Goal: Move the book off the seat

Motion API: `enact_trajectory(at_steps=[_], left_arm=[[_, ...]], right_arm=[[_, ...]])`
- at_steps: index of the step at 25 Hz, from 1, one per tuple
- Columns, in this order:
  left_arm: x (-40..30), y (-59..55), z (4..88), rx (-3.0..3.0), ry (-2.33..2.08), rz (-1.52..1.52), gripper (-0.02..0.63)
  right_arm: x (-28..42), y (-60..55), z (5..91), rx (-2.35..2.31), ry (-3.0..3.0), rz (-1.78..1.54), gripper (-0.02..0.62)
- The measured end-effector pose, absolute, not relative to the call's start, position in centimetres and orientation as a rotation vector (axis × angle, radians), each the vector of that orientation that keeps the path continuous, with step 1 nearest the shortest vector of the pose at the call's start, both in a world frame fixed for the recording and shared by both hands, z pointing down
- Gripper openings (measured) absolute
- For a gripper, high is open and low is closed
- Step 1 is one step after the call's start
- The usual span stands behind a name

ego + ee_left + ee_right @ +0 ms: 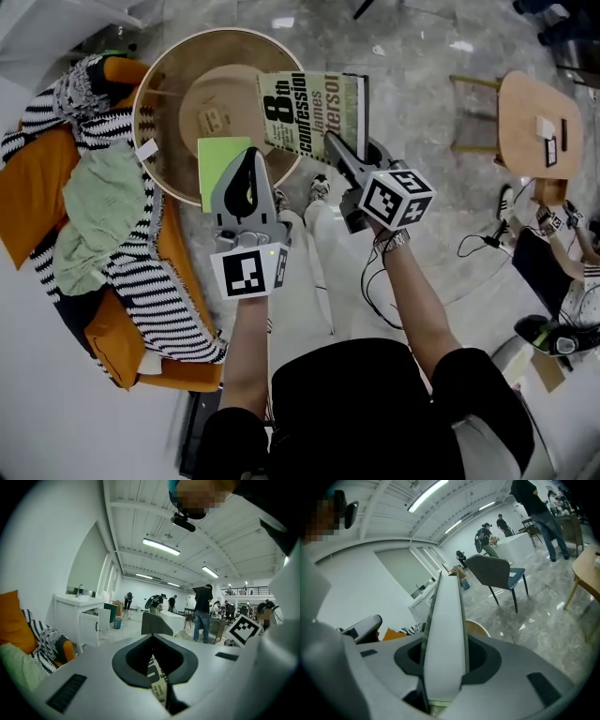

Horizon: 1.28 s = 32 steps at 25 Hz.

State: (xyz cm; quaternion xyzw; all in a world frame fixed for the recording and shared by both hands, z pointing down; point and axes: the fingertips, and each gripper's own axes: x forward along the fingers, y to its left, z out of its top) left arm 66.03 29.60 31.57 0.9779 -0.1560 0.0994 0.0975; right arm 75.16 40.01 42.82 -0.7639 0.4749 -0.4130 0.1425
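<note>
The book [305, 112] is held in the right claw [332, 141], cover up, over the right part of the round table [169, 155] as seen in the head view. It is well apart from the orange seat [37, 197], on which a striped blanket [150, 291] and a green cloth [94, 216] are piled. Whether the book touches the table top cannot be told. In the right gripper view the 2 jaws are seen clamped on the book [445, 634], 1 on each cover, with the pale page edge running up from between them. The left claw [249, 156] is closed, as far as can be read, on a thin green pad [216, 159], held just beside the book over the table's near rim.

The book is judged to be a thick paperback. It is fairly light, but its covers are limp and glossy, so it may be expected to slide or droop when taken at 1 edge only. It is gripped at its near edge, and the far end is left unsupported. A firmer hold would be had deeper in, close to the spine, where the block is stiffest. The task is judged nearly done: the book needs only to be laid flat and let go.
</note>
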Motion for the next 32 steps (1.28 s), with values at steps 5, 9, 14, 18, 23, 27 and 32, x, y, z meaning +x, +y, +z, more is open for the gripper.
enact_trajectory(at_steps=[5,9,14,18,23,27,32], left_arm=[[66.2,29.2,35.6,2.880,-0.427,0.325,0.011],[66.0,29.6,38.2,2.858,-0.383,0.348,0.011],[65.9,29.8,40.6,2.855,-0.347,0.361,0.011],[66.0,29.4,42.3,2.853,-0.339,0.354,0.010],[65.8,29.5,44.5,2.843,-0.322,0.369,0.010],[65.7,30.4,45.9,2.825,-0.296,0.409,0.011],[65.7,30.9,47.4,2.824,-0.267,0.431,0.010]], right_arm=[[74.7,39.0,48.1,-2.182,1.368,-1.259,0.163],[74.2,38.8,51.7,-2.175,1.354,-1.307,0.163],[74.2,38.5,55.2,-2.161,1.318,-1.333,0.163],[74.4,38.2,58.0,-2.118,1.290,-1.349,0.163],[74.2,38.0,60.5,-2.087,1.274,-1.369,0.163],[74.1,38.0,61.8,-2.027,1.252,-1.370,0.164],[75.0,38.4,63.0,-1.974,1.177,-1.351,0.167]])
